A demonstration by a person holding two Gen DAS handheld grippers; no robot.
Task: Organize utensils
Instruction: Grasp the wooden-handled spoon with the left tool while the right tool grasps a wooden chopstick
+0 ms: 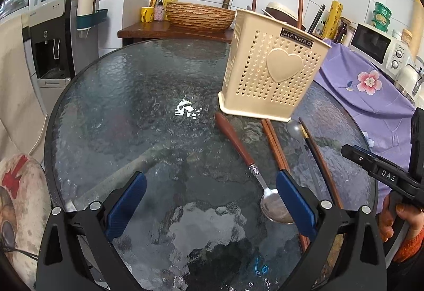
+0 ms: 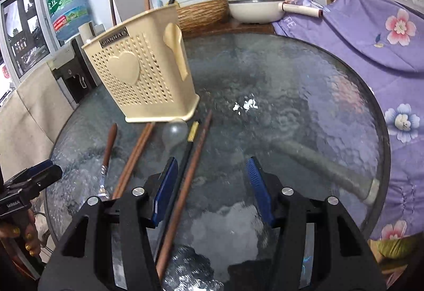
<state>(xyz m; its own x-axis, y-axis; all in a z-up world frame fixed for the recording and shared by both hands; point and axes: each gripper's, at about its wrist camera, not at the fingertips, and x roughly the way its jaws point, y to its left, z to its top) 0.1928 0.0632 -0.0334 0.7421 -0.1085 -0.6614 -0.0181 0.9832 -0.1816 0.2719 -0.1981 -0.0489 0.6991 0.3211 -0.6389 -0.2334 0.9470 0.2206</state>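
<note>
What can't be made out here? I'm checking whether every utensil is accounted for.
- Inside of the holder: its walls hide it in both views.
- Clear spoon: handle too faint against the glass, both views.
- Chopsticks: near ends pass under the right claw.

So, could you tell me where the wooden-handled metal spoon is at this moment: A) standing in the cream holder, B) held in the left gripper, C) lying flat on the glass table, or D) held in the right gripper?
C: the wooden-handled spoon lies flat on the glass table in front of the cream holder, and both the left gripper and the right gripper are open and empty.
</note>
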